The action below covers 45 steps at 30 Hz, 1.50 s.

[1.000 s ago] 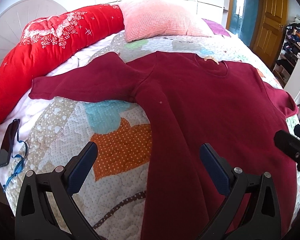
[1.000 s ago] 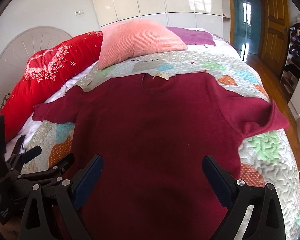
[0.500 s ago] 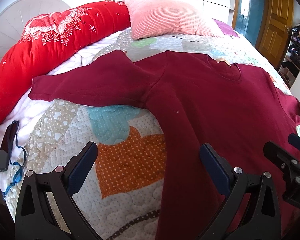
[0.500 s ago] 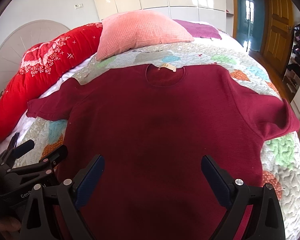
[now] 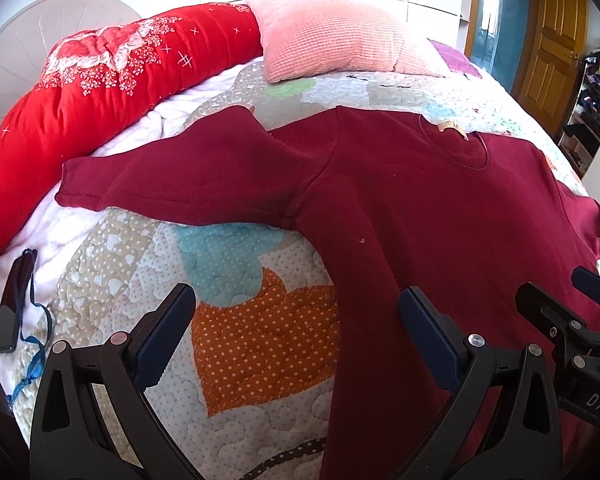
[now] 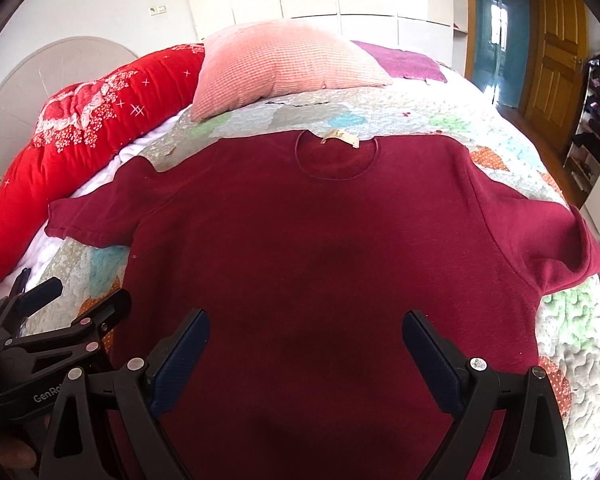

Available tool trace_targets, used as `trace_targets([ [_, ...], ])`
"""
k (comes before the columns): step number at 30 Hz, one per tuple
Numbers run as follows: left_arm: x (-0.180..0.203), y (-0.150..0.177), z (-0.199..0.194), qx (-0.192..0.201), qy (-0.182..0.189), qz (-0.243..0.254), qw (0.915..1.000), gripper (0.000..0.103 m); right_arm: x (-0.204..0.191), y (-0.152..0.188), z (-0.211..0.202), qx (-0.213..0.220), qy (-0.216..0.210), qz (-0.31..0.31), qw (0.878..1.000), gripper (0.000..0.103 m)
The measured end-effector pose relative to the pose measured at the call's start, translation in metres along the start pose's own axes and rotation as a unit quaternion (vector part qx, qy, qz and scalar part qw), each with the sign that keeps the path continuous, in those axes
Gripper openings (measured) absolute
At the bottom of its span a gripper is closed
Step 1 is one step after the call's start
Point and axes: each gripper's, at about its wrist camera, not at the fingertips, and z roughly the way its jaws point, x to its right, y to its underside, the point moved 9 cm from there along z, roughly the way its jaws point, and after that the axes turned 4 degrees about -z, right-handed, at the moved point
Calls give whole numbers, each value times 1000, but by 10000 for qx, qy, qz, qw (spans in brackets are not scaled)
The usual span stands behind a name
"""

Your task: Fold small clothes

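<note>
A dark red long-sleeved sweater [image 5: 420, 208] lies spread flat on the patchwork quilt [image 5: 252, 320], collar at the far side, its left sleeve [image 5: 172, 184] stretched out to the left. It fills the right wrist view [image 6: 320, 260], with the right sleeve [image 6: 556, 240] draped toward the bed's right edge. My left gripper [image 5: 296, 324] is open and empty, above the sweater's left side edge and the quilt. My right gripper [image 6: 306, 344] is open and empty above the sweater's lower body. Each gripper shows in the other's view, the right one [image 5: 560, 320] and the left one [image 6: 64, 312].
A rolled red quilt [image 5: 100, 80] lies along the bed's left side and a pink pillow [image 5: 340, 36] at the head. A dark phone with a blue lanyard [image 5: 14, 304] lies at the left edge. A wooden door [image 5: 552, 44] and shelves [image 5: 596, 96] stand at the right.
Both grippers have moved forward over the bed; the sweater sits lower and nearer in both views. The jaws stay open. The sweater has not moved.
</note>
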Motion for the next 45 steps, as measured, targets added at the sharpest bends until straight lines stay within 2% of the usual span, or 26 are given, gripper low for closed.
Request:
trace_targets([
  [7, -17, -10, 3, -37, 83, -130, 9999, 102, 0, 0, 7, -40, -24, 76, 10000, 96],
  [11, -66, -30, 10, -126, 199, -741, 9970, 102, -10, -2, 12, -59, -139, 59, 9999, 96],
  [14, -124, -49, 21, -56, -91, -1257, 9920, 102, -18, -3, 14, -72, -247, 37, 9997, 96],
  [18, -208, -70, 43, -65, -701, -1874, 9797, 102, -30, -7, 14, -78, -392, -13, 9992, 96],
  [20, -251, -78, 57, -70, -1007, -2292, 9681, 102, -37, -8, 14, -105, -463, -59, 9989, 96],
  [23, -293, -79, 82, -246, -1035, -2912, 9507, 96, -44, -9, 17, -155, -548, -91, 9983, 96],
  [25, -308, -79, 99, -367, -1086, -3182, 9411, 93, -48, -9, 20, -203, -582, -117, 9980, 96],
  [26, -313, -79, 108, -393, -1114, -3264, 9378, 87, -51, -10, 22, -231, -598, -133, 9979, 96],
  [28, -317, -79, 122, -477, -1149, -3314, 9352, 84, -54, -9, 24, -265, -617, -165, 9976, 96],
  [31, -320, -88, 138, -245, -1308, -3129, 9404, 63, -57, -8, 27, -323, -641, -224, 9972, 96],
  [32, -319, -93, 140, -51, -1181, -3121, 9427, 38, -56, -8, 28, -341, -641, -223, 9971, 96],
  [33, -319, -96, 141, -18, -1002, -3217, 9415, 14, -55, -8, 28, -344, -638, -216, 9971, 96],
  [34, -319, -98, 141, -33, -824, -3319, 9397, 9, -54, -8, 28, -343, -627, -209, 9972, 96],
  [35, -313, -102, 133, -37, -642, -3359, 9397, 7, -52, -7, 27, -342, -608, -201, 9974, 96],
  [36, -307, -108, 122, 73, -581, -3265, 9434, 7, -50, -7, 25, -333, -596, -191, 9975, 96],
  [38, -278, -129, 86, 462, -386, -2809, 9578, 7, -42, -7, 21, -265, -560, -143, 9980, 96],
  [39, -262, -139, 73, 589, -276, -2639, 9624, 7, -39, -8, 19, -226, -539, -107, 9982, 96],
  [41, -219, -159, 34, 908, 135, -2298, 9689, 6, -29, -8, 17, -200, -510, -2, 9985, 96],
  [43, -170, -177, -2, 1150, 646, -1980, 9713, 6, -19, -8, 15, -184, -506, 129, 9985, 96],
  [44, -133, -185, -23, 1276, 935, -1702, 9726, 6, -12, -8, 12, -155, -487, 209, 9985, 96],
  [45, -106, -190, -34, 1333, 1102, -1489, 9736, 6, -5, -8, 8, -114, -466, 274, 9985, 96],
])
